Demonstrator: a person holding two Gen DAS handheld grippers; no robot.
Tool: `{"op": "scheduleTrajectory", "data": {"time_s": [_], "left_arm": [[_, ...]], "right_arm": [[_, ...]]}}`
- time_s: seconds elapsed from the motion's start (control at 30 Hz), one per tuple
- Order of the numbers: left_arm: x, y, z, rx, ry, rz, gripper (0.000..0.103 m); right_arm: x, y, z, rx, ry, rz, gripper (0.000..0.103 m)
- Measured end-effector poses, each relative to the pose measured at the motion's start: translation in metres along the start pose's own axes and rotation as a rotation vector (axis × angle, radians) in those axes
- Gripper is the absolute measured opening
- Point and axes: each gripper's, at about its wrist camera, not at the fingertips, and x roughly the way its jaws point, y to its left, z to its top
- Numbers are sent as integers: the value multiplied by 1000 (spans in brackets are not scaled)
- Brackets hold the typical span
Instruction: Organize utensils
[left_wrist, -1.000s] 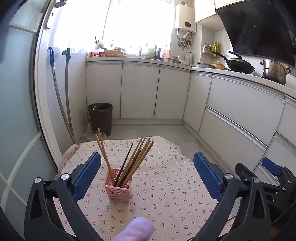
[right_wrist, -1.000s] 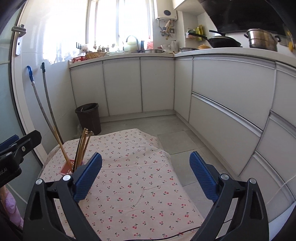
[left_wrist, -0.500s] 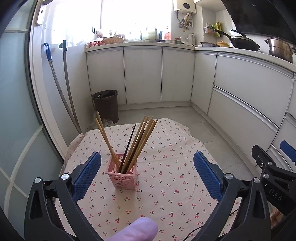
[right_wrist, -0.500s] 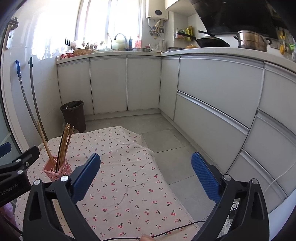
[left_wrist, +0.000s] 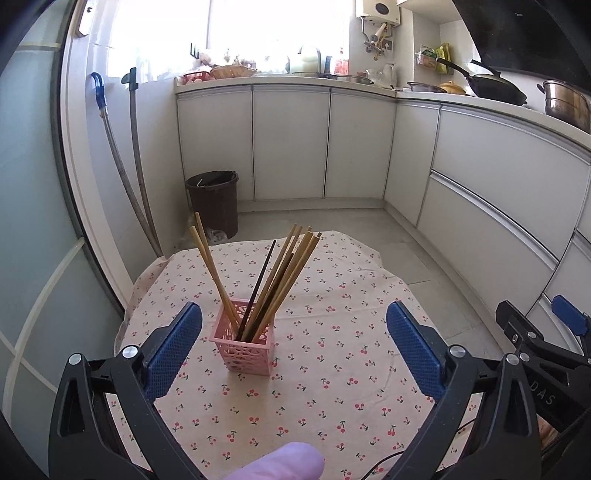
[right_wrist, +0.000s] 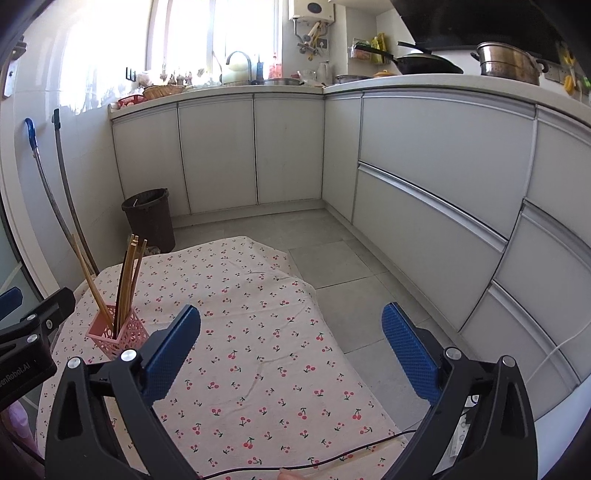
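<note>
A pink lattice holder (left_wrist: 245, 345) stands on a table with a cherry-print cloth (left_wrist: 332, 350). Several wooden chopsticks (left_wrist: 291, 266) and one dark one lean out of it. My left gripper (left_wrist: 293, 349) is open and empty, with the holder just beyond and between its blue pads. My right gripper (right_wrist: 291, 349) is open and empty over the cloth's right part. The holder (right_wrist: 116, 338) and chopsticks (right_wrist: 127, 273) show at the left of the right wrist view. Each gripper shows at the edge of the other's view.
A dark bin (left_wrist: 214, 201) stands on the floor beyond the table. Two hoses (left_wrist: 129, 177) hang at the left wall. White cabinets (left_wrist: 480, 206) run along the back and right. A thin black cable (right_wrist: 314, 467) lies across the cloth's near edge.
Both grippers have drawn back and risen a little; the holder now sits nearer the middle between the left pads. Both stay open. The chopsticks have not moved.
</note>
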Motion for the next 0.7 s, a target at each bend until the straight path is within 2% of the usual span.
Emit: {"op": "scheduleTrajectory", "data": {"time_s": [0.7], "left_arm": [[4, -1, 0, 8, 17, -6, 96]], "right_arm": [[3, -1, 0, 5, 17, 11, 96]]}}
